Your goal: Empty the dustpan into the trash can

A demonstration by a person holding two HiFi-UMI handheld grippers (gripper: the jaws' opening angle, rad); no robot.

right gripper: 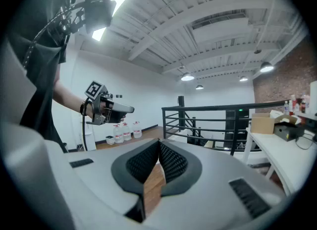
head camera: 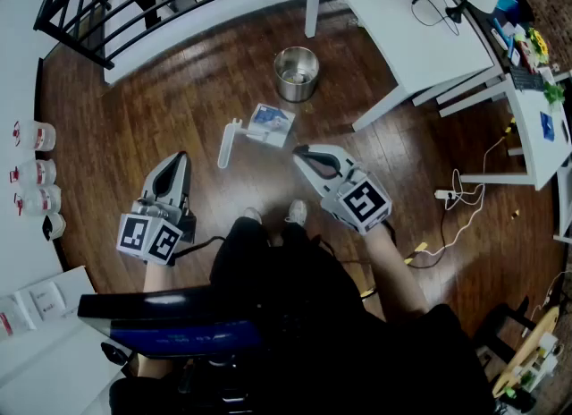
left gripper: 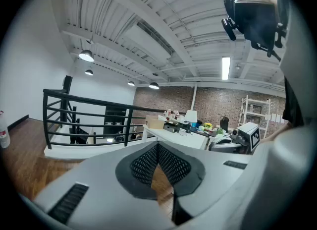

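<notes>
Task so far: nothing is emptied yet, as far as I can judge. The dustpan lies on the floor, no gripper is on it, and the person stands back from it.
Left to do: reach down, take the dustpan by its handle, carry it to the trash can and tip it in.
Wooden floor: bears the trash can, the dustpan and, along the left wall, a row of bottles.
White table: stands to the right of the trash can, near it but apart.
Trash can: a round metal bin, upright and open-topped, beyond the dustpan and near the table leg. Its bottom shows a shiny patch; I cannot tell whether that is litter or bare metal.
Dustpan: white, flat on the floor between the person's feet and the trash can. Its long handle points towards the person. The pan holds something pale with blue on it, perhaps paper.
Left gripper: jaws pressed together with nothing between them. It is held roughly level to the left of the dustpan and well clear of it.
Right gripper: also clenched on nothing. Its tip is just to the right of the pan and above the floor.
Water bottles: clear, red-labelled, capped. How full they are I cannot tell.
</notes>
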